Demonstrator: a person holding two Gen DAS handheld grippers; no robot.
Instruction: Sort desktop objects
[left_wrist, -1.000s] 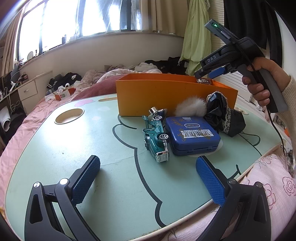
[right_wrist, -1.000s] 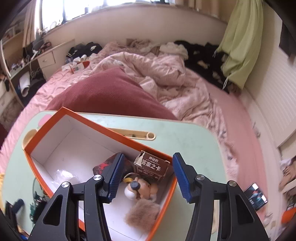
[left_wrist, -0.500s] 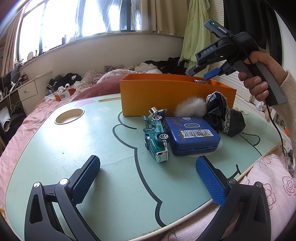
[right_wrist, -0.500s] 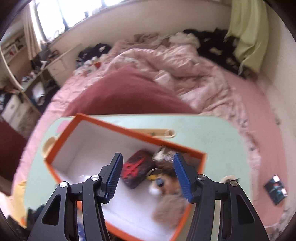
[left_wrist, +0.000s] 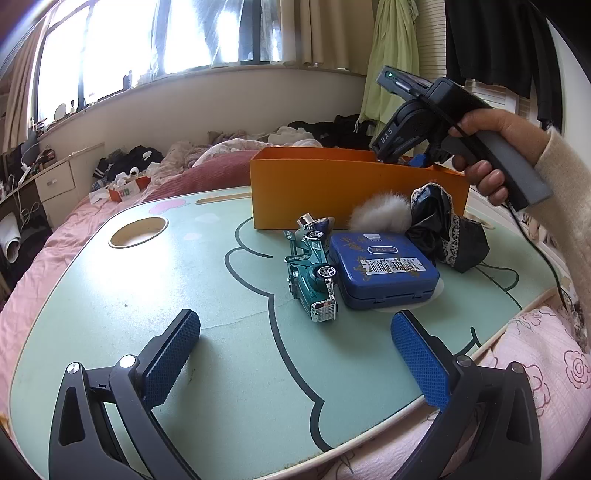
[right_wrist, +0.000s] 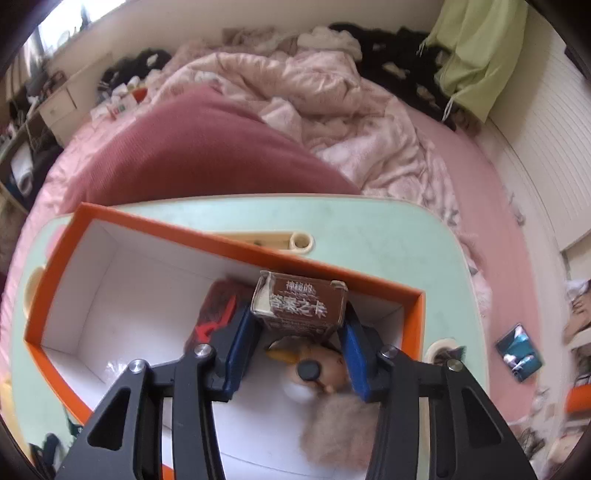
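With the right tool (right_wrist: 300, 347) dipped inside the orange box (right_wrist: 236, 242), its blue pads (right_wrist: 242, 341) sit narrowed against both sides of the brown card box (right_wrist: 301, 308), so it looks clamped on it, low on the carton body. Carton is upright, near the box's far wall, printed top facing the camera; a small doll figure (right_wrist: 314, 369) and a tan fur puff (right_wrist: 340, 432) lie just under and behind it, a dark red plush (right_wrist: 218, 314) to its side. Whether it's mid-lift or being set down, can't tell. To do this step well: keep the squeeze even so the thin cardboard doesn't crush or twist, move straight up or down, clear of the orange rim and the doll. Left tool (left_wrist: 295, 354) hovers wide open and empty above the counter (left_wrist: 147, 295). Still out on the counter: green toy car (left_wrist: 312, 273) touching the blue tin (left_wrist: 384, 271), white pompom (left_wrist: 380, 212) and black lace cloth (left_wrist: 447, 232) against the box's outer wall. Probably next picks; car is the nearest to the left tool.
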